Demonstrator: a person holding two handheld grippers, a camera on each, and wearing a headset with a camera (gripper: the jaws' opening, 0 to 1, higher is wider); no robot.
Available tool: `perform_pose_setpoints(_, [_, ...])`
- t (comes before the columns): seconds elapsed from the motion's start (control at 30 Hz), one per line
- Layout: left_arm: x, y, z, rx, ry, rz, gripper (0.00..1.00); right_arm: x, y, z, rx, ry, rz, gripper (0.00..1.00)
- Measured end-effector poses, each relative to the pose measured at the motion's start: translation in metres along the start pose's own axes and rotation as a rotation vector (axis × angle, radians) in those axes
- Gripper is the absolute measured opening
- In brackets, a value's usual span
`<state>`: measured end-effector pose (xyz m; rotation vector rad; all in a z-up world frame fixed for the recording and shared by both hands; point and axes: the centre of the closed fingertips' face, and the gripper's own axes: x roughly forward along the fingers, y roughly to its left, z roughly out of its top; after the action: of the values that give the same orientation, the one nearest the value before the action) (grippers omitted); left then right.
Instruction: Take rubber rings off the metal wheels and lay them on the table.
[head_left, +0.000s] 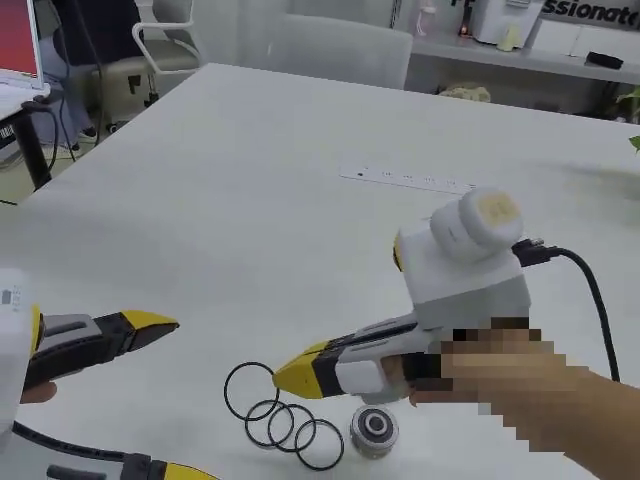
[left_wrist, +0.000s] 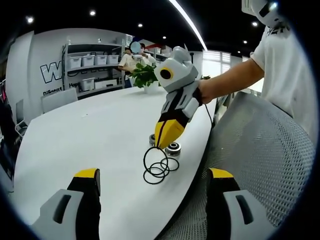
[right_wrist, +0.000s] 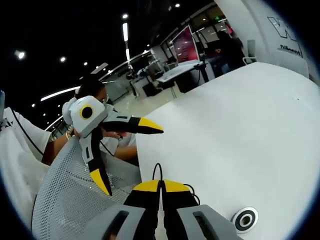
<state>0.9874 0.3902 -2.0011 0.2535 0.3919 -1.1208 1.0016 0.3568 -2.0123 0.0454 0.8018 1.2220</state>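
Note:
My right gripper (head_left: 283, 376) is low over the white table (head_left: 250, 200), shut on a large black rubber ring (head_left: 250, 391) whose loop rests on the tabletop. In the right gripper view the ring (right_wrist: 157, 171) rises from between the closed jaws (right_wrist: 160, 186). Three smaller rings (head_left: 293, 427) lie overlapping just beside it. A metal wheel (head_left: 375, 428) sits to their right, under the right gripper. My left gripper (head_left: 165, 395) is open at the near left, empty, facing the rings (left_wrist: 159, 167), the wheel (left_wrist: 173, 148) and the right gripper (left_wrist: 162, 142).
A white strip (head_left: 405, 180) lies flat on the middle of the table. The near table edge runs right by the rings. A mesh chair (left_wrist: 265, 150) stands against that edge. A plant (left_wrist: 145, 75) is at the table's far end, and office chairs (head_left: 165, 45) stand beyond it.

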Motion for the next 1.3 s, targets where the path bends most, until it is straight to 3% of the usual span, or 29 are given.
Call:
perform_pose_setpoints(0.33, [0.002, -0.003, -0.003, -0.016, 0.012, -0.023, 0.84, 0.01, -0.015, -0.004, -0.001, 0.016, -0.02, 0.0])
perform_pose_setpoints(0.6, [0.002, -0.003, -0.004, -0.029, 0.015, -0.021, 0.86, 0.023, -0.018, -0.016, -0.011, 0.06, -0.023, 0.0])
perform_pose_setpoints(0.97, [0.003, -0.003, -0.005, -0.044, 0.017, -0.015, 0.84, 0.034, -0.024, -0.02, -0.001, 0.079, -0.027, 0.0])
perform_pose_setpoints(1.3, [0.002, -0.002, -0.003, -0.055, -0.001, -0.011, 0.83, 0.043, -0.036, -0.026, 0.012, 0.108, -0.074, 0.0])
